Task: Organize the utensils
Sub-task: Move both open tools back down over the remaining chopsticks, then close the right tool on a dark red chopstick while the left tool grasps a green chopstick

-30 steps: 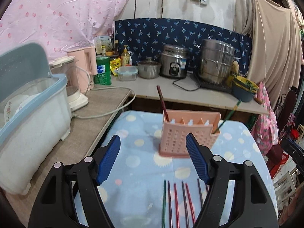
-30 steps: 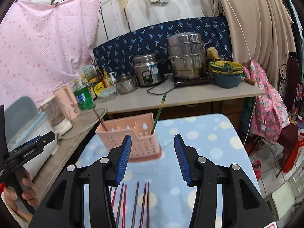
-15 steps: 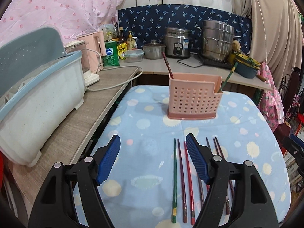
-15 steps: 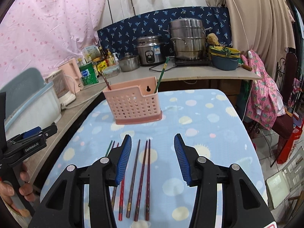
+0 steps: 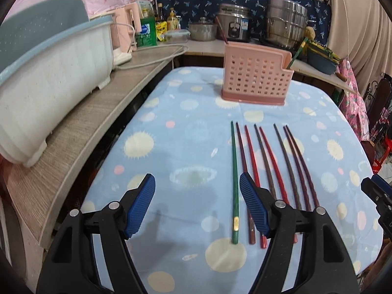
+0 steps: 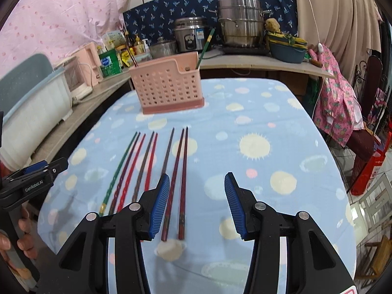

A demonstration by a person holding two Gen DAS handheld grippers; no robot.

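Observation:
A pink perforated utensil holder (image 5: 256, 78) (image 6: 166, 85) stands at the far side of the blue dotted tablecloth (image 5: 176, 147) (image 6: 269, 147). A dark red chopstick (image 5: 221, 33) and a green one (image 6: 205, 44) stand in it. Several chopsticks lie side by side on the cloth: a green one (image 5: 234, 171) (image 6: 117, 169) at the left, red and brown ones (image 5: 269, 156) (image 6: 176, 169) to its right. My left gripper (image 5: 197, 205) is open and empty, above the cloth just left of the green chopstick. My right gripper (image 6: 197, 203) is open and empty, over the near ends of the rightmost chopsticks.
A white and blue dish tub (image 5: 46, 68) sits on the wooden counter (image 5: 80, 132) at the left. Pots, a rice cooker (image 6: 193, 35), bottles and bowls crowd the back counter. A chair with pink cloth (image 6: 338, 103) stands right of the table.
Both grippers have pulled back and tilted down from the holder toward the near ends of the chopsticks lying on the cloth. Both stayed open and empty.

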